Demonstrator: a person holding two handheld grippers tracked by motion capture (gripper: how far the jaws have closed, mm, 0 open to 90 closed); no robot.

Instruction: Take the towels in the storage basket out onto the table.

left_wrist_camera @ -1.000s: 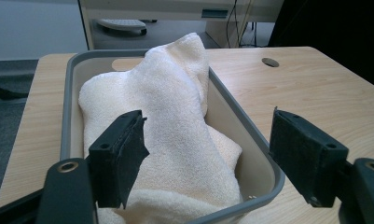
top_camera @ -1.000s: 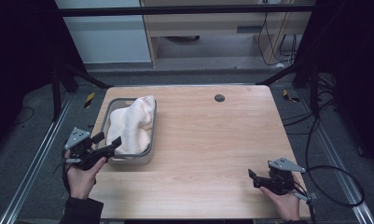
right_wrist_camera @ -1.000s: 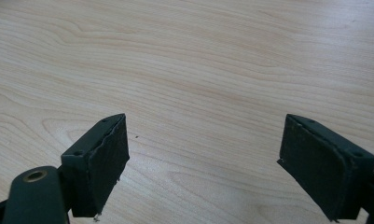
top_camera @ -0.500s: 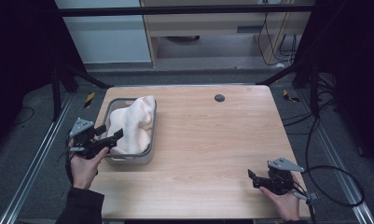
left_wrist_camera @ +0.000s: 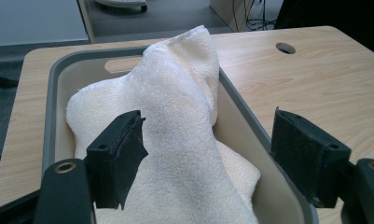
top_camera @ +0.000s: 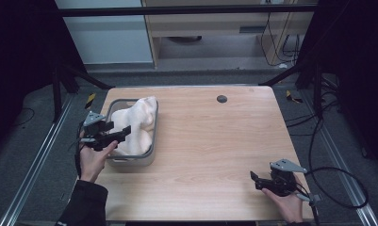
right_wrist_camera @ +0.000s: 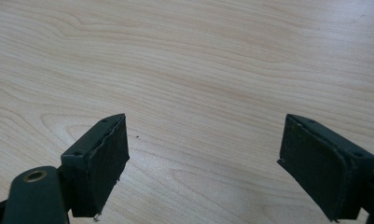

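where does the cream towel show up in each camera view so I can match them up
High view: the towel lies heaped in the grey bin at the table's left, beside the left gripper.
Left gripper view: the towel sits centre frame, between the open jaws.
Right gripper view: bare tabletop, no towel.
Shared landmark: the light wood tabletop.

The towel [left_wrist_camera: 175,140] between the jaws of the left hand-held gripper [left_wrist_camera: 208,154] is cream terry cloth, soft and nubbly. The tub [left_wrist_camera: 51,93] around it looks like smooth, matt grey plastic. Both this and the right hand-held gripper [right_wrist_camera: 212,163] carry matt black pads with rough, frayed edges. The table [right_wrist_camera: 198,60] under the right one is pale wood-grain, smooth with a faint sheen.
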